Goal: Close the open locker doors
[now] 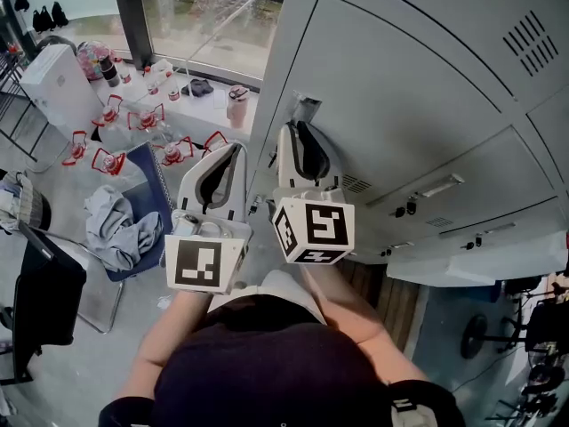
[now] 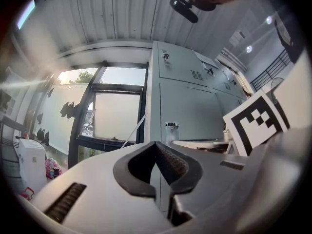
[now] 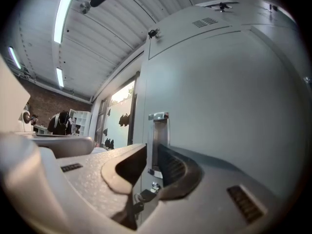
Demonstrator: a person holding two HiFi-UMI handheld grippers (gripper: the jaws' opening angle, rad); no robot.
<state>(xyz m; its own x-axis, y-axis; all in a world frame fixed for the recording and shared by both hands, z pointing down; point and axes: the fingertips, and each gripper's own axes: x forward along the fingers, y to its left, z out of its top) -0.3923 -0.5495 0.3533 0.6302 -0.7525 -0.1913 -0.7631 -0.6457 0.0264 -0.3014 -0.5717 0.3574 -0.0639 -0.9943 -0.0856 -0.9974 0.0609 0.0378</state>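
A bank of grey lockers (image 1: 400, 87) fills the right of the head view. A metal latch handle (image 1: 308, 108) sticks out of the tall door's left edge. My right gripper (image 1: 300, 130) points at that edge. In the right gripper view the handle (image 3: 158, 126) stands between the jaws, which sit slightly apart around it (image 3: 151, 152), with a thin gap on the left. My left gripper (image 1: 229, 152) hangs beside it, left of the locker's side. Its jaws (image 2: 156, 145) meet at the tips with nothing in them, facing the locker corner (image 2: 187, 106).
Low on the right a pale panel (image 1: 471, 261) juts out from the lower lockers, perhaps an open door. A window (image 1: 204, 16) with a sill holding bottles lies behind. Red-clipped jars (image 1: 111, 158), a grey garment (image 1: 116, 225) and a black chair (image 1: 40, 301) crowd the floor at left.
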